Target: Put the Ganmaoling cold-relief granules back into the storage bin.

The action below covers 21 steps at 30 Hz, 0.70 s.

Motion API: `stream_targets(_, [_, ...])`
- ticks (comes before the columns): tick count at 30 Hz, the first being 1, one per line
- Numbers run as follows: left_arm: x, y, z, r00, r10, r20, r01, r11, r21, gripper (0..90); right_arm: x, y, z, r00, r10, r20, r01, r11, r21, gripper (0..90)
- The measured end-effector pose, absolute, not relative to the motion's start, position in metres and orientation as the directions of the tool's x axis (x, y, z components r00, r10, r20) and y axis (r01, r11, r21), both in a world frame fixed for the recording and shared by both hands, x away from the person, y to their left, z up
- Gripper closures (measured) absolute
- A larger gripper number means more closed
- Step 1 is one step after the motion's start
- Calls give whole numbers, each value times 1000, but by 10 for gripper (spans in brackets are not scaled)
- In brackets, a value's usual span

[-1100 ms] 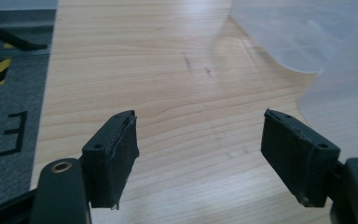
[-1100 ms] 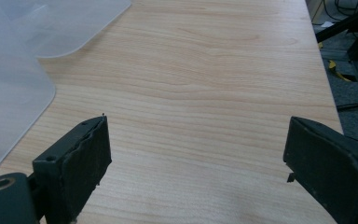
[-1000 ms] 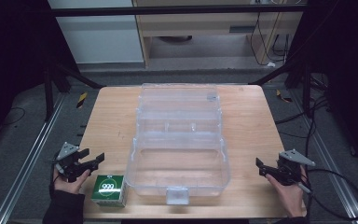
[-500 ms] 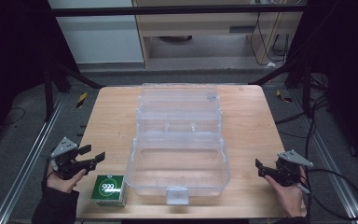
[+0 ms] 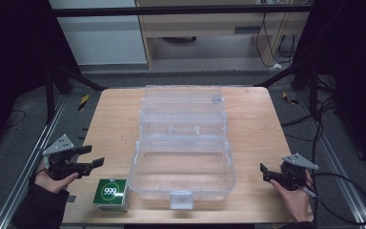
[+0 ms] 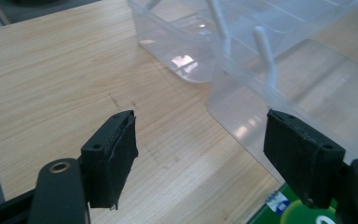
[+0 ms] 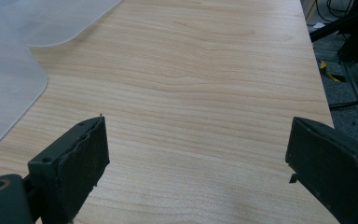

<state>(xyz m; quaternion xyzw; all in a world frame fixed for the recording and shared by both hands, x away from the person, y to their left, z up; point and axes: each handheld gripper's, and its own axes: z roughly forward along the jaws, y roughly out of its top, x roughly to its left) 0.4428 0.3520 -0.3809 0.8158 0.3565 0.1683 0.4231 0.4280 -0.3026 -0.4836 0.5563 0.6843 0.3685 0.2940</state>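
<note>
Left claw (image 5: 86, 157) has drifted out toward the left edge of the surface (image 5: 262, 119) since a second ago, jaws spread and empty; the green box (image 5: 111, 194) sits just beside the clear open case (image 5: 183, 157) at the front-left corner, so pickup looks unstarted. Right claw (image 5: 266, 172) also spread, holding nothing, over bare wood right of the case. Room is tight between box, case wall and front edge.

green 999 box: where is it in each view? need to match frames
High view: the green 999 box sits at the near left of the table, beside the clear plastic case's front left corner.
Left gripper view: a green corner at the bottom right, partly behind the right finger.
Right gripper view: cannot place it.
Shared landmark: the clear plastic case.
</note>
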Motion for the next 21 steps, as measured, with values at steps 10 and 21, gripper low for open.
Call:
stream_targets(10, [443, 339, -360, 800, 599, 25, 379, -537, 754, 190, 428, -303, -484, -212, 977, 9, 545, 111, 831, 57])
stream_targets(21, [440, 327, -355, 879, 472, 70, 308, -672, 673, 166, 429, -302, -485, -219, 976, 8, 557, 118, 822, 50])
